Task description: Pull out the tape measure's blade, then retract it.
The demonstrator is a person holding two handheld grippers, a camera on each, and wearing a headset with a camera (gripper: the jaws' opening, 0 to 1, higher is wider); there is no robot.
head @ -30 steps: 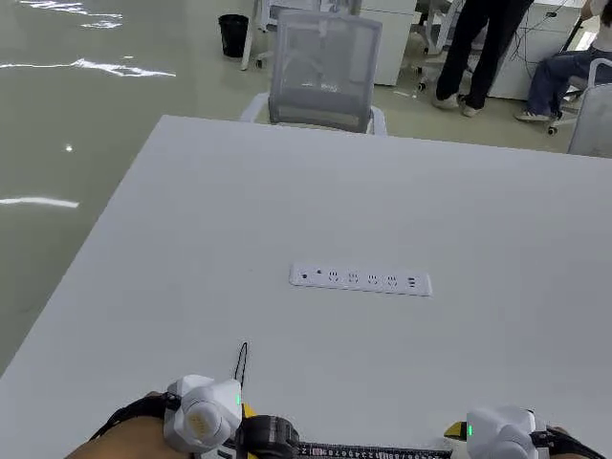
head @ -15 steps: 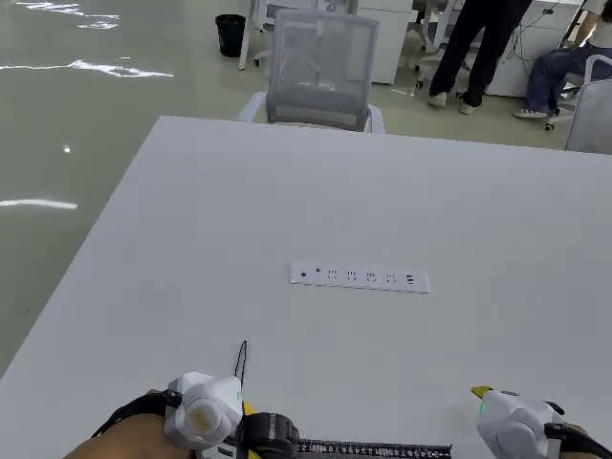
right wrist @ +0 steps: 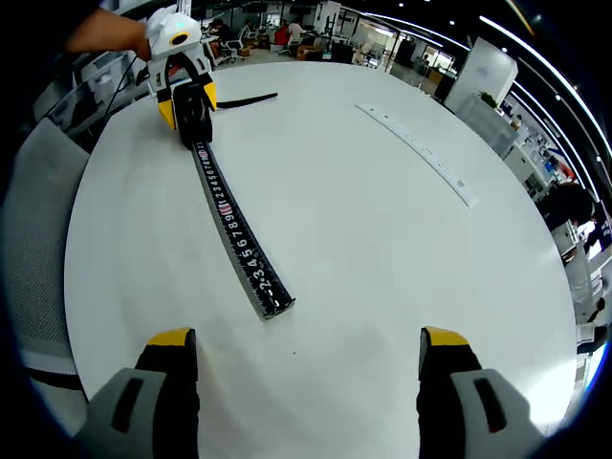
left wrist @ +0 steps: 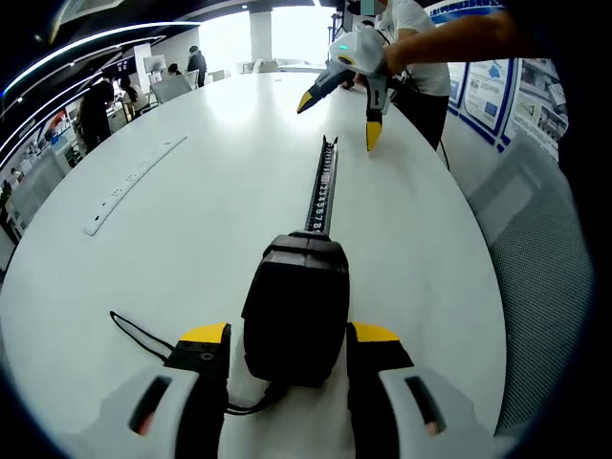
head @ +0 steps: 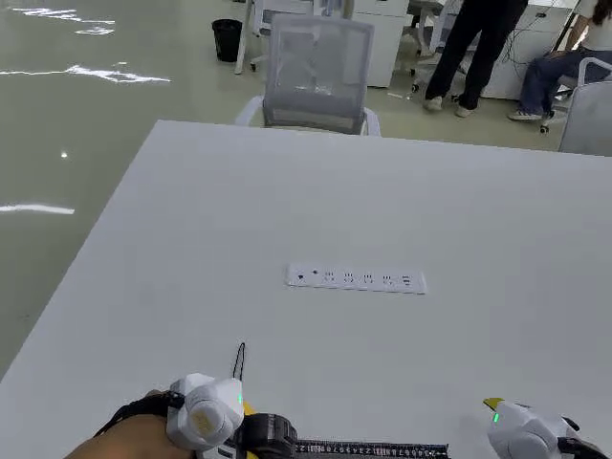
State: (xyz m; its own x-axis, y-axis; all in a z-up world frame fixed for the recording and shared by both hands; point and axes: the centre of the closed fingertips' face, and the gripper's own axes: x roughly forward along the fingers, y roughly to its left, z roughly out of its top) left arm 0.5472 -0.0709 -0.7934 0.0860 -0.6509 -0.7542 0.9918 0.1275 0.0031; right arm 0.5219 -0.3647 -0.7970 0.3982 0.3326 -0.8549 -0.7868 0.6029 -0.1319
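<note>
Since the earlier frames, the right gripper has drawn back from the blade, its jaws spread and empty. The blade lies extended flat on the desk. Its long axis runs from the tape measure case, pinched in the left gripper, toward the right jaws, its hooked end just ahead of them.

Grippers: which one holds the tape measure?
The left gripper, jaws clamped on the black tape measure; the right gripper is open, clear of the blade.
</note>
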